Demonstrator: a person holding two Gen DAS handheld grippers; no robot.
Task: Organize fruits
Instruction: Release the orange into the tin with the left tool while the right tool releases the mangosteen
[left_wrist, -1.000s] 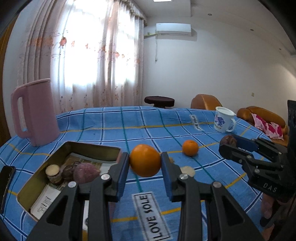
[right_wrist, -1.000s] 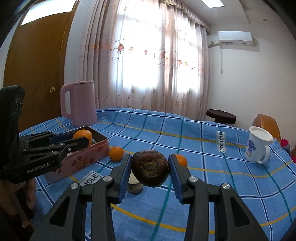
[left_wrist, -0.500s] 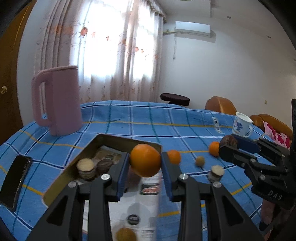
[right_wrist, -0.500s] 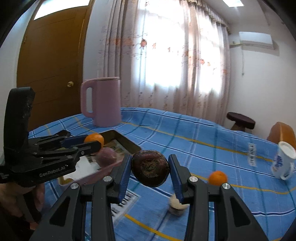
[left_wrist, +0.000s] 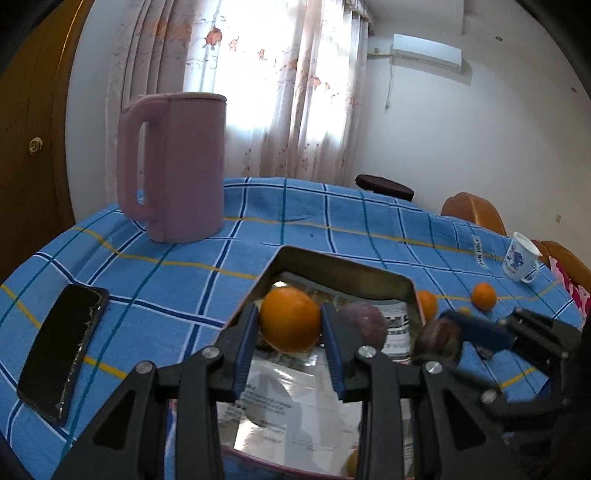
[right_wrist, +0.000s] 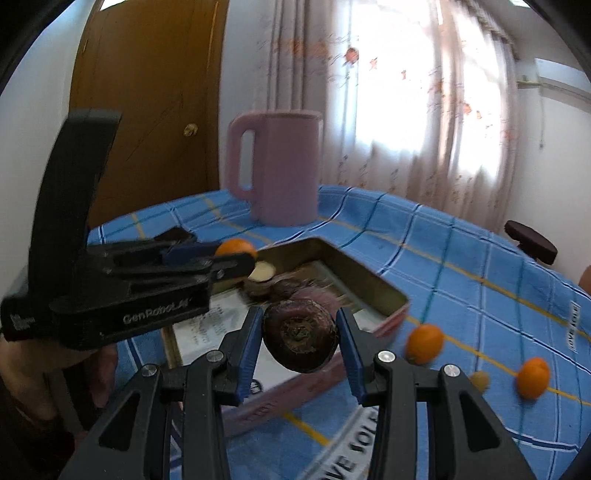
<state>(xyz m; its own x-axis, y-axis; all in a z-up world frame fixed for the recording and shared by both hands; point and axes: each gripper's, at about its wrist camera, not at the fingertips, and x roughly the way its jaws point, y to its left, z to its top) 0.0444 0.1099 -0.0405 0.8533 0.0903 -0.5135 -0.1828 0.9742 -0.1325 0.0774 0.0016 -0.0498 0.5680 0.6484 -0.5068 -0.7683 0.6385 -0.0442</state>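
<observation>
My left gripper (left_wrist: 290, 326) is shut on an orange (left_wrist: 290, 323) and holds it above the open metal tin (left_wrist: 343, 267). My right gripper (right_wrist: 300, 336) is shut on a dark brown-purple fruit (right_wrist: 300, 334) over the tin's near edge (right_wrist: 384, 293). The tin holds a purple fruit (left_wrist: 364, 323), a paper sheet and some round pieces. In the left wrist view the right gripper (left_wrist: 454, 338) comes in from the right with the dark fruit (left_wrist: 437, 339). In the right wrist view the left gripper (right_wrist: 236, 258) sits at the left with the orange (right_wrist: 235, 246).
A pink kettle (left_wrist: 171, 166) stands behind the tin. A black phone (left_wrist: 62, 360) lies at the left on the blue checked cloth. Two small oranges (right_wrist: 424, 343) (right_wrist: 532, 376) and a small yellowish fruit (right_wrist: 479, 380) lie right of the tin. A white mug (left_wrist: 521, 256) stands far right.
Both grippers have moved left and forward over the tin, each still holding its fruit. The kettle and tin look nearer now.
</observation>
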